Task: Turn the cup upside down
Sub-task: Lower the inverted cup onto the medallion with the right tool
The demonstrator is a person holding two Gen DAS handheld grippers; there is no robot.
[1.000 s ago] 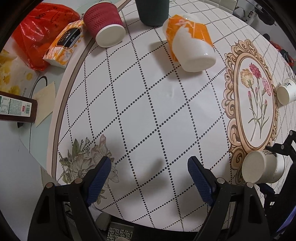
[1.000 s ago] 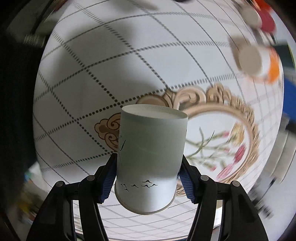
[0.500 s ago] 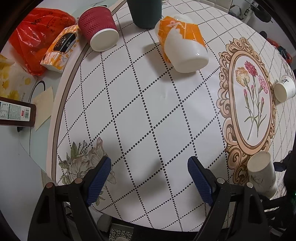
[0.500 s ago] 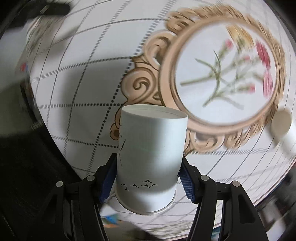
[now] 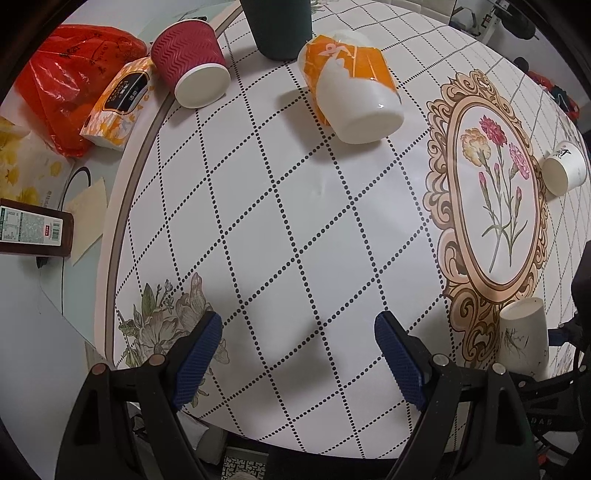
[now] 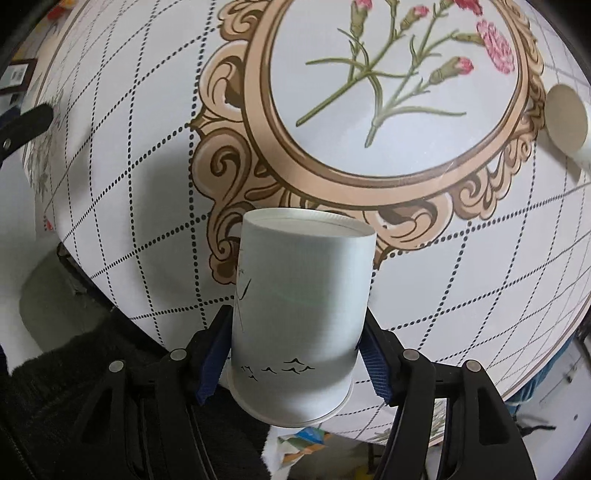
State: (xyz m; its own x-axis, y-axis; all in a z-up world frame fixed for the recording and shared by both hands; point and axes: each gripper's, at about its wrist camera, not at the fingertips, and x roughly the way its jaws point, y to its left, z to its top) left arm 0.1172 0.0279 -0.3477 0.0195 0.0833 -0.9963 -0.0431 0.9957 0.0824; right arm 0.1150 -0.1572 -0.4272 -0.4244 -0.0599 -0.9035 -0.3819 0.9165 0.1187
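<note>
My right gripper [image 6: 295, 354] is shut on a white paper cup [image 6: 299, 310] printed with small black birds. The cup is upside down, base pointing away from the camera and wide rim nearest it, over the gold scroll border of the tablecloth near the table's front edge. In the left wrist view the same cup [image 5: 522, 338] stands inverted at the lower right, held from the right by the black right gripper. My left gripper [image 5: 297, 354] is open and empty above the checked cloth near the front edge.
Upside-down cups stand on the table [image 5: 295, 206]: an orange-and-white cup [image 5: 351, 96], a red ribbed cup [image 5: 190, 68], a dark green cup [image 5: 279, 26], a small white cup [image 5: 565, 168], also in the right wrist view [image 6: 567, 118]. A tissue pack [image 5: 118, 103] and red bag [image 5: 62, 81] lie left.
The right gripper has turned the white cup from lying on its side to base-up and brought it down toward the cloth's gold border. The left gripper has stayed open, drifting slightly.
</note>
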